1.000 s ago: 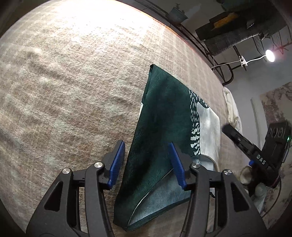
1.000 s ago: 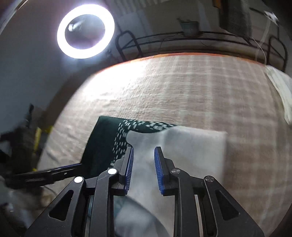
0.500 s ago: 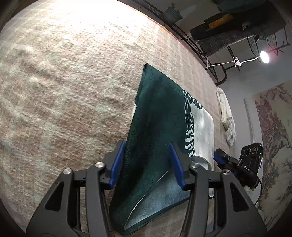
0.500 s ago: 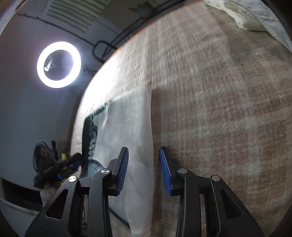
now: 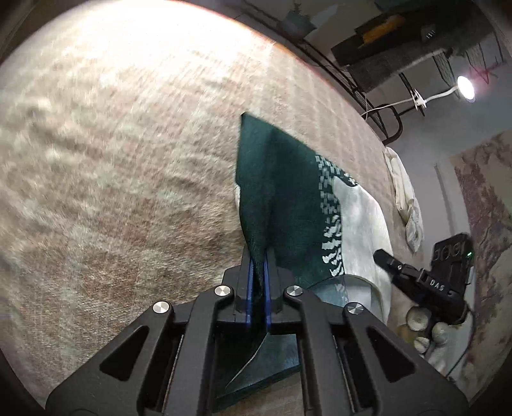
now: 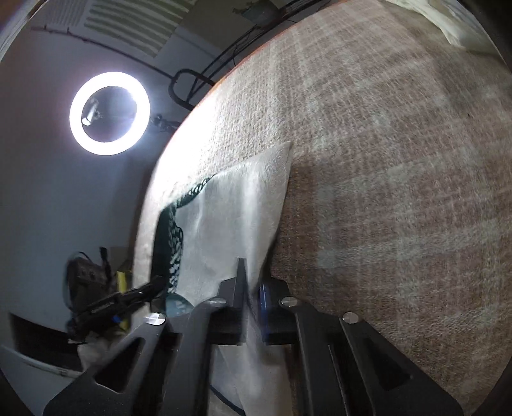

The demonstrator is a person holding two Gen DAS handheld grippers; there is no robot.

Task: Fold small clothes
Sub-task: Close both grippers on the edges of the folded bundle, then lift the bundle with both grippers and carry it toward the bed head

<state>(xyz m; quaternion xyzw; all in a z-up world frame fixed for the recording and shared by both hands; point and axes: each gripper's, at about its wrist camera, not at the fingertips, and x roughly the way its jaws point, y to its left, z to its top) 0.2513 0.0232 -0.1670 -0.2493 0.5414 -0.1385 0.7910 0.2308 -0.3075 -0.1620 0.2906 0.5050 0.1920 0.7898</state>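
Observation:
A small dark green and white garment (image 5: pixel 297 208) lies on a beige plaid cloth-covered table (image 5: pixel 128 144). My left gripper (image 5: pixel 258 272) is shut on the garment's green near edge and lifts it into a ridge. My right gripper (image 6: pixel 252 288) is shut on the white edge of the same garment (image 6: pixel 236 217), at the garment's right side. The right gripper also shows in the left wrist view (image 5: pixel 419 281), and the left gripper shows in the right wrist view (image 6: pixel 128 296).
A crumpled white cloth (image 5: pixel 404 198) lies at the table's far right edge; it also shows in the right wrist view (image 6: pixel 457 25). A ring light (image 6: pixel 109 113) and a metal rack (image 5: pixel 384 105) stand beyond the table. Bare plaid surface (image 6: pixel 400 192) stretches right of the garment.
Both grippers were open over the garment and have closed on its edges. The left one has pinched the green edge into a raised fold; the right one has pinched the white edge.

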